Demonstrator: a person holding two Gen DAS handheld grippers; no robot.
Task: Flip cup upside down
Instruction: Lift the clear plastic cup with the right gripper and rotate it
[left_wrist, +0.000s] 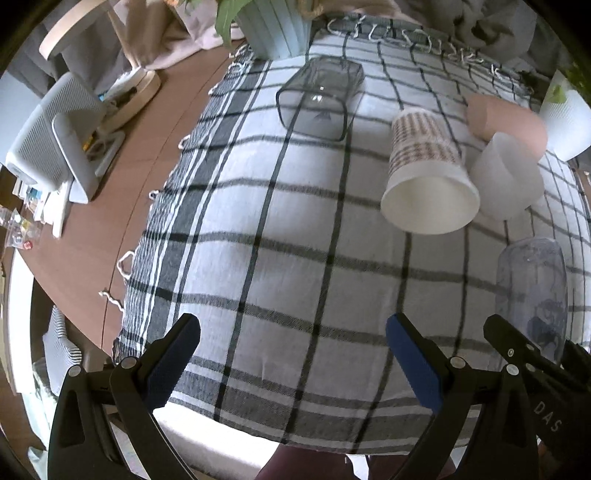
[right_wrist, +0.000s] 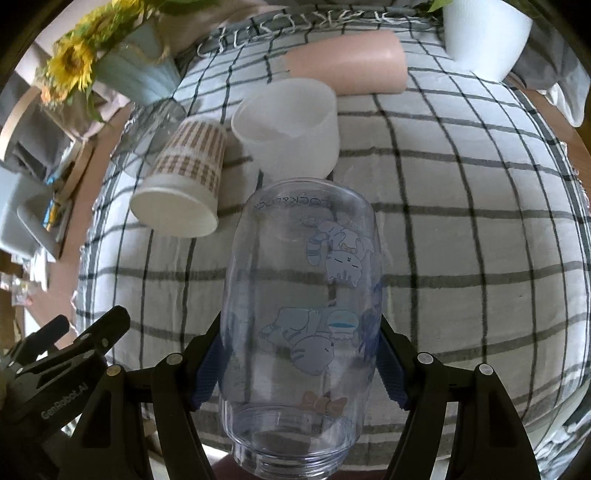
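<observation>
My right gripper (right_wrist: 300, 354) is shut on a clear plastic cup with blue cartoon cats (right_wrist: 301, 306), held over the checked cloth with its threaded mouth toward the camera and its base pointing away. The same cup shows at the right edge of the left wrist view (left_wrist: 532, 295), with the right gripper's black finger beside it. My left gripper (left_wrist: 291, 354) is open and empty above the near part of the cloth.
On the checked cloth (left_wrist: 295, 258) lie a plaid paper cup (left_wrist: 428, 177), a white translucent cup (left_wrist: 506, 177), a pink cup (left_wrist: 506, 122) and a grey square glass (left_wrist: 321, 98). A blue vase (left_wrist: 275, 29) and a white pot (right_wrist: 484, 33) stand at the back.
</observation>
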